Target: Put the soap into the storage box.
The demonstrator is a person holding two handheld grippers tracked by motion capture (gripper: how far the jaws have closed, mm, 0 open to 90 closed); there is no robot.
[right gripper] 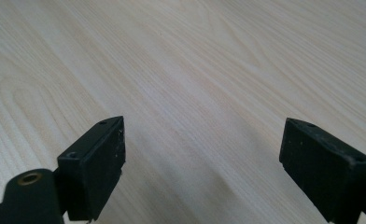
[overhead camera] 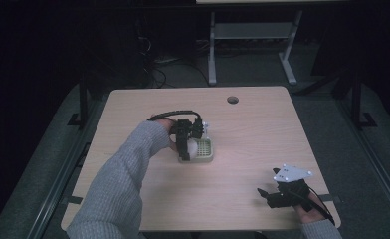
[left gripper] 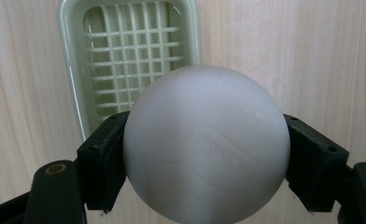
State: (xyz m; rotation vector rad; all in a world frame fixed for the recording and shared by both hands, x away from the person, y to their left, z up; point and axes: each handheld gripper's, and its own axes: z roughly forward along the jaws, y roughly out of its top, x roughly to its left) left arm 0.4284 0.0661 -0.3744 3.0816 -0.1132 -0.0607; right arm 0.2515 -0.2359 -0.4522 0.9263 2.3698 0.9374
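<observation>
A white ball (left gripper: 205,144) is clamped between the two black jaws of my left gripper (left gripper: 204,154), held just above the wooden table. A pale green plastic basket (left gripper: 130,51) with a grid floor lies directly beyond the ball. From the high view, the left gripper (overhead camera: 187,145) hovers at the basket's (overhead camera: 206,155) left edge with the ball (overhead camera: 191,147) in it. My right gripper (overhead camera: 268,195) rests near the table's front right corner, jaws wide apart over bare wood (right gripper: 200,93), holding nothing.
The light wooden table (overhead camera: 243,129) has a round cable hole (overhead camera: 232,99) near its far edge. A grey-sleeved forearm (overhead camera: 118,184) crosses the front left. Another table's white legs (overhead camera: 212,50) stand behind on the dark floor.
</observation>
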